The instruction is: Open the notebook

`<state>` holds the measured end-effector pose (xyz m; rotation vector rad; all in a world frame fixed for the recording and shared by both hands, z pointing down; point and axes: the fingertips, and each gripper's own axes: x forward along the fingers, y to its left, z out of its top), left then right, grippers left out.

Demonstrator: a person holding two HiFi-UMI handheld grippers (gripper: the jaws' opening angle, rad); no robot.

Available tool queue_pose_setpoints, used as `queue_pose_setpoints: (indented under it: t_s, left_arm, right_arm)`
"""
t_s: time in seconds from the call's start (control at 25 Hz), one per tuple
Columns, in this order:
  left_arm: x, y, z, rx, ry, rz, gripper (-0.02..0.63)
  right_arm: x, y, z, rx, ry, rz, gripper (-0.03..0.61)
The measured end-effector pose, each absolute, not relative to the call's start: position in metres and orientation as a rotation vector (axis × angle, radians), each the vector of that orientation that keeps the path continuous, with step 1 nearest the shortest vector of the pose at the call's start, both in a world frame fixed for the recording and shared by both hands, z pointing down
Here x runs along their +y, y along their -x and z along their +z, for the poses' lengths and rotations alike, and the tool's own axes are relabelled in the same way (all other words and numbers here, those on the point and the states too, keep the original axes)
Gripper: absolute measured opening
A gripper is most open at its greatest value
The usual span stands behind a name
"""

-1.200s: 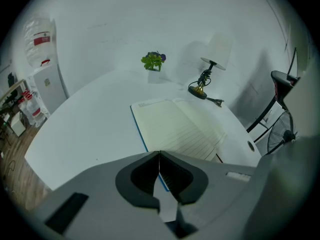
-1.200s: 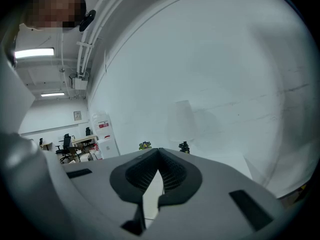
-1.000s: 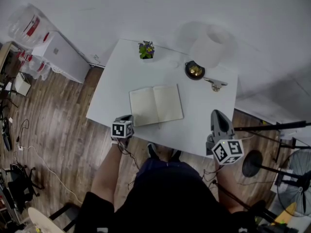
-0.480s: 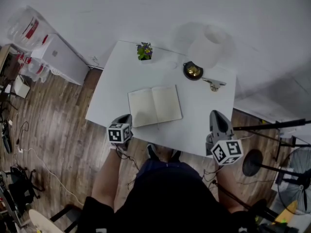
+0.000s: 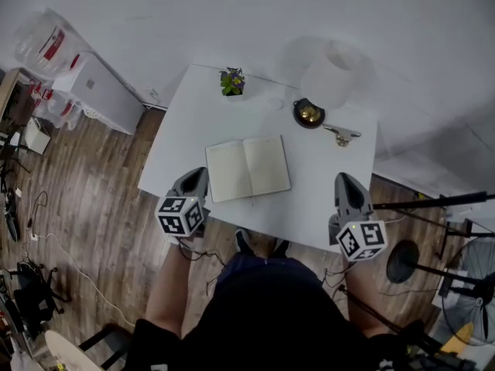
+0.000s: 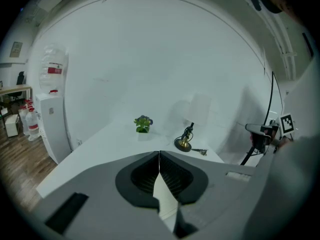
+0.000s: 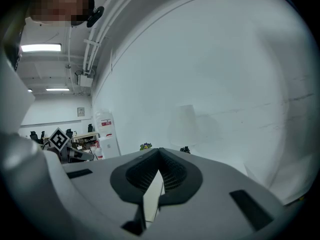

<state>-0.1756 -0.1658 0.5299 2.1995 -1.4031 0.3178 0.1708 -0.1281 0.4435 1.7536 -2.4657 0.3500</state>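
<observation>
The notebook [image 5: 247, 167] lies open, cream pages up, in the middle of the white table [image 5: 332, 168]. My left gripper [image 5: 192, 178] is shut and empty, raised above the table's front left edge, to the left of the notebook. My right gripper [image 5: 346, 182] is also shut with nothing in it, held over the front right edge. In the left gripper view the jaws [image 6: 159, 155] meet tip to tip and hide the notebook. The right gripper's jaws [image 7: 159, 151] touch in the same way.
At the back of the table stand a small potted plant [image 5: 232, 80], a white-shaded lamp [image 5: 334, 72] with a dark round base [image 5: 309, 113], and a small metal object [image 5: 343, 135]. A white cabinet [image 5: 97, 91] and water jugs sit left; a black stand [image 5: 410, 257] and fan stand right.
My left gripper has risen from the table's front left edge and looks larger and nearer the camera. The right gripper and the notebook have stayed put.
</observation>
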Motion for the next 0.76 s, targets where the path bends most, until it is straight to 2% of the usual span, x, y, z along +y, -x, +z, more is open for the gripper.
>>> queue_pose_setpoints:
  t_s: [0.48,0.76]
  left_arm:
    - [-0.170,0.168,0.445,-1.508,-2.372,0.217,0.005]
    - [-0.166,0.163,0.428,-1.531,-2.398,0.204,0.005]
  right_arm:
    - [-0.139,-0.170,0.419,-2.507,-1.734,0.253,-0.002]
    - [-0.142,-0.169,0.398,-2.538,-1.719,0.185,-0.003]
